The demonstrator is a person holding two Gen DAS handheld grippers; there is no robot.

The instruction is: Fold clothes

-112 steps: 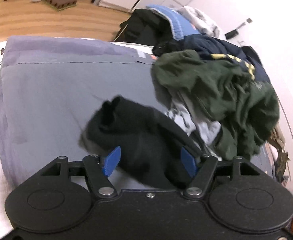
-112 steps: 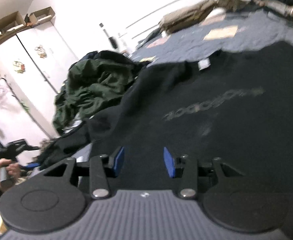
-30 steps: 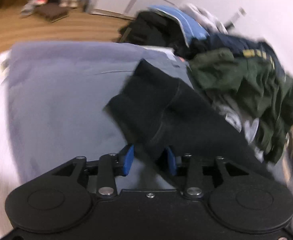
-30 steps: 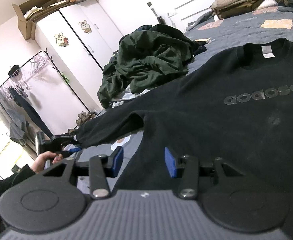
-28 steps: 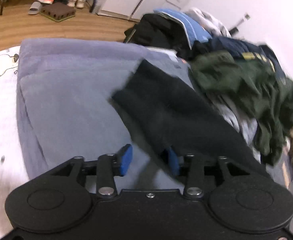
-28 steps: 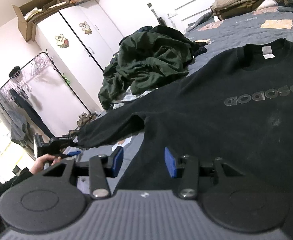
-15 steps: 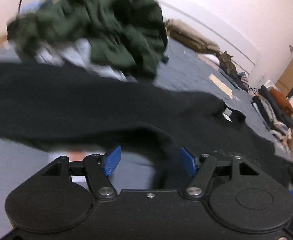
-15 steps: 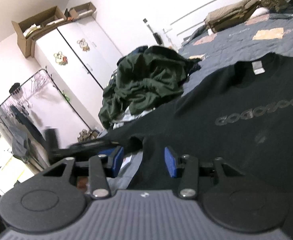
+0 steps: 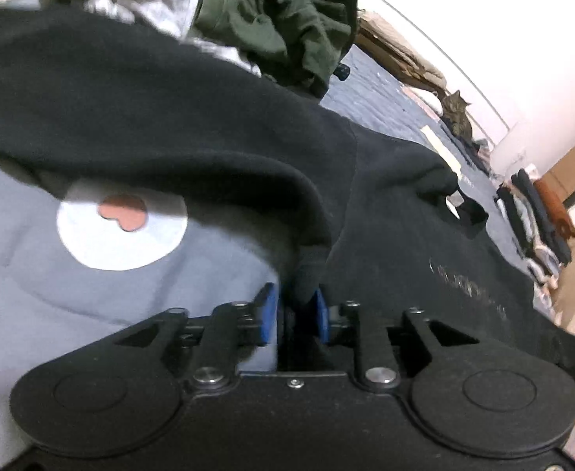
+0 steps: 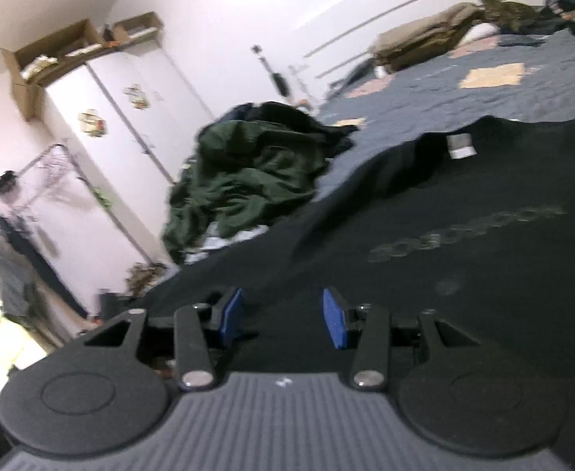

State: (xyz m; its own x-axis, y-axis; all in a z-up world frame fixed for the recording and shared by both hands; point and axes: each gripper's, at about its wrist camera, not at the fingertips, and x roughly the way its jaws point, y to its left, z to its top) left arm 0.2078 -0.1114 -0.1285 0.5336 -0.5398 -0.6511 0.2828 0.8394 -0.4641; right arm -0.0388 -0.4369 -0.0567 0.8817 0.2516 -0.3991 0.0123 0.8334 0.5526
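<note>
Black sweatshirt [image 9: 425, 212] flat, collar toward far wall; left claw [image 9: 293, 316] just closed on underarm fold.

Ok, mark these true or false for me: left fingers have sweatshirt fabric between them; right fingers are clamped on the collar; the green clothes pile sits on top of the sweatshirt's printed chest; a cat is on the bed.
1. Left gripper has black sweatshirt fabric between its fingers: true, jaws just closing on a fold.
2. Right gripper is clamped on the collar: false, its jaws stand apart.
3. Green clothes pile lies on the printed chest: false, it lies beyond the sleeve.
4. A cat is on the bed: true.
</note>
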